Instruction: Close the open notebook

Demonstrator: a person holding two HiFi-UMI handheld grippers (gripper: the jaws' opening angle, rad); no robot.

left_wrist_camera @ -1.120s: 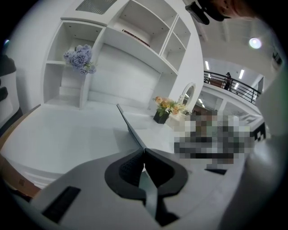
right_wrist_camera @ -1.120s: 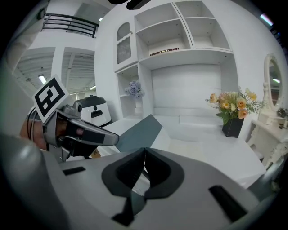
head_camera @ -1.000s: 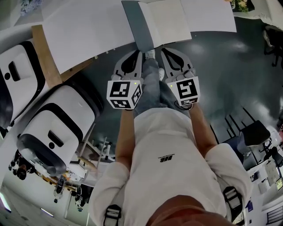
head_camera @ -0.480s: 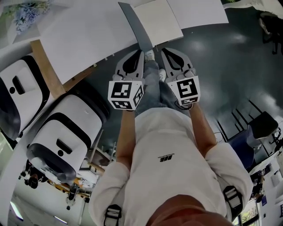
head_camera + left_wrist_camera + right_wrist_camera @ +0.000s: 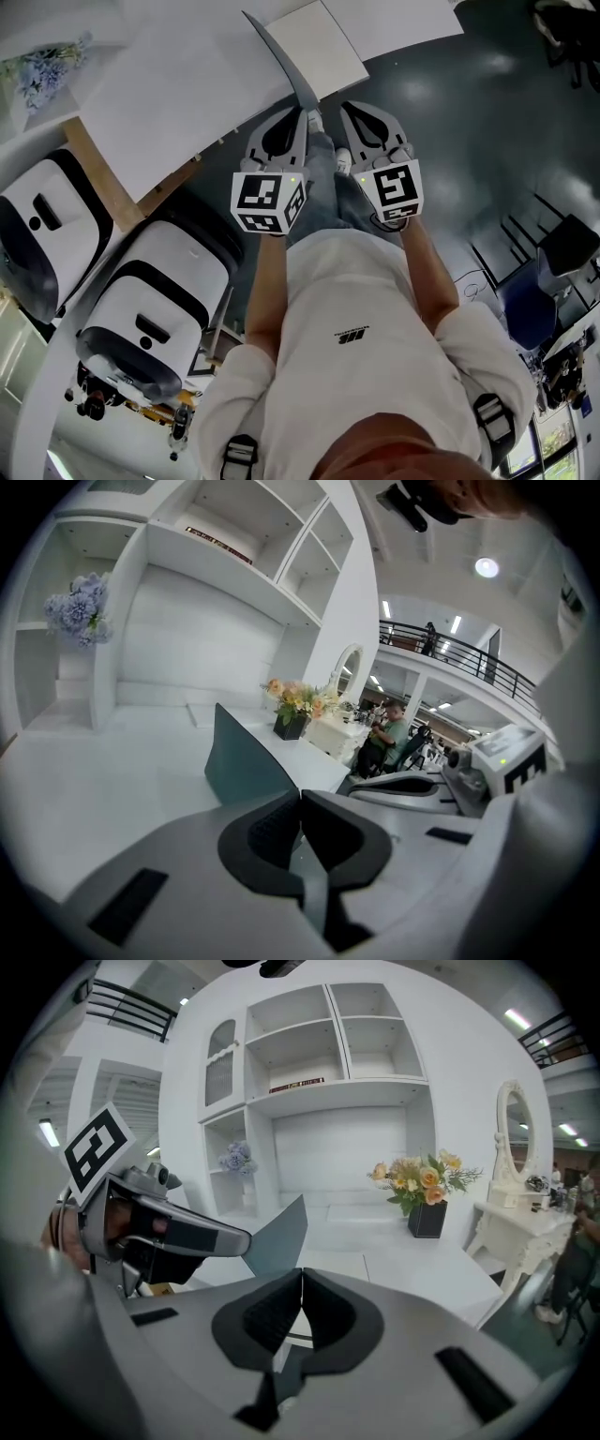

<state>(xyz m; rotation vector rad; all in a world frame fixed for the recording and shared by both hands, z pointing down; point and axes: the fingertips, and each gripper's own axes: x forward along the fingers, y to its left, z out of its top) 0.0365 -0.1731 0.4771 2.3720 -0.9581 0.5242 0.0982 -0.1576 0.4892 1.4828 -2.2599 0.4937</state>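
left claw [image 5: 299,112] clamps the near corner of the grey-teal notebook cover [image 5: 280,56], likely stiff and light; right claw [image 5: 345,106] closed, empty.

I'm working in bright, even indoor light. Up and to the right of the left hand-held gripper [image 5: 300,795], a round ceiling lamp [image 5: 486,567] burns out to pure white, and strip lights [image 5: 385,609] glow farther back. The white counter [image 5: 169,84] ahead of it is close to overexposed and shows almost no shadow. The notebook [image 5: 246,761] cover just past its tips looks flat and dull. Right of the right hand-held gripper [image 5: 347,108], the dark floor [image 5: 487,122] carries soft glare patches. Both gripper views bend hard at the rim and fall to black in the corners, and the jaws nearest the lens are soft.
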